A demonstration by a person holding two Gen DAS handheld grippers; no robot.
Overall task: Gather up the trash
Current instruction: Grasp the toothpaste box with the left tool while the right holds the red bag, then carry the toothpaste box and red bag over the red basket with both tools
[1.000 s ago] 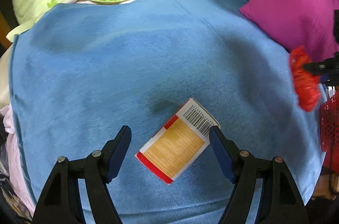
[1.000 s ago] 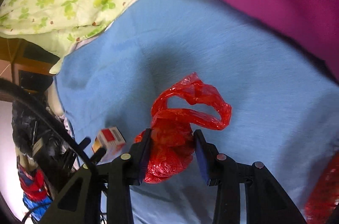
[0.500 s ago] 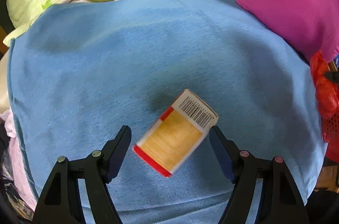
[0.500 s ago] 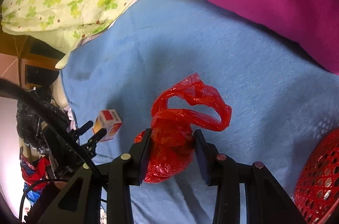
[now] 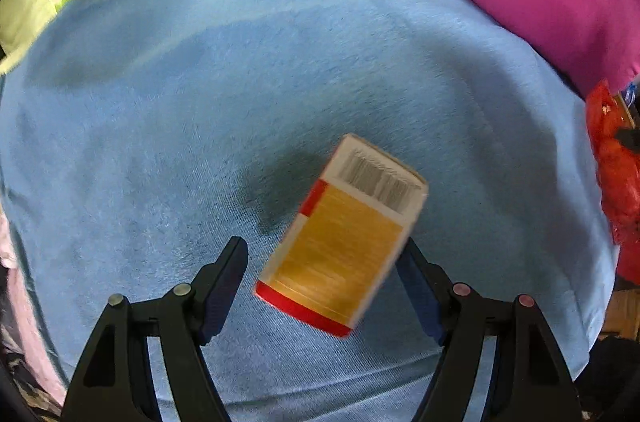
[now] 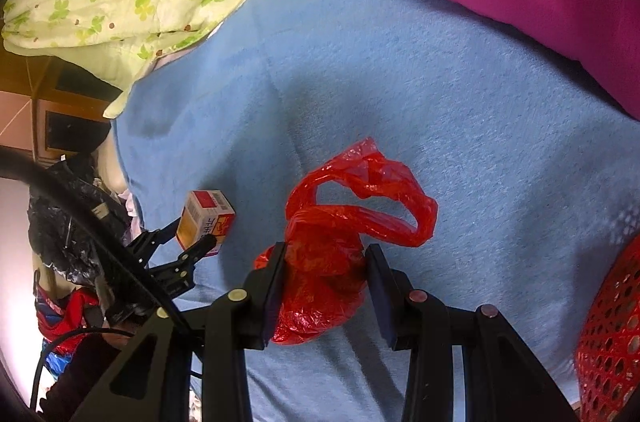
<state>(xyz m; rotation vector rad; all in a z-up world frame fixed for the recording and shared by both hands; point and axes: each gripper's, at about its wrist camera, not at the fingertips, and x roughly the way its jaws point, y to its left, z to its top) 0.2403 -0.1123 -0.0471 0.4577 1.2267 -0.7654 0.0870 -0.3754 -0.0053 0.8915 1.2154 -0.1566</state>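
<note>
While the left wrist view catches only an edge of the red bag (image 5: 614, 158), the right one adds the red basket (image 6: 612, 334). Right gripper (image 6: 326, 286) pinches that bag above the blue blanket (image 6: 400, 82). Left gripper (image 5: 324, 286) spread wide; box (image 5: 344, 234) sits between, contact unclear.

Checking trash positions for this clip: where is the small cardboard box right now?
The small cardboard box lies on the blue blanket, between the open fingers of the left hand-held gripper; in the right wrist view it sits left of the red plastic bag.
</note>
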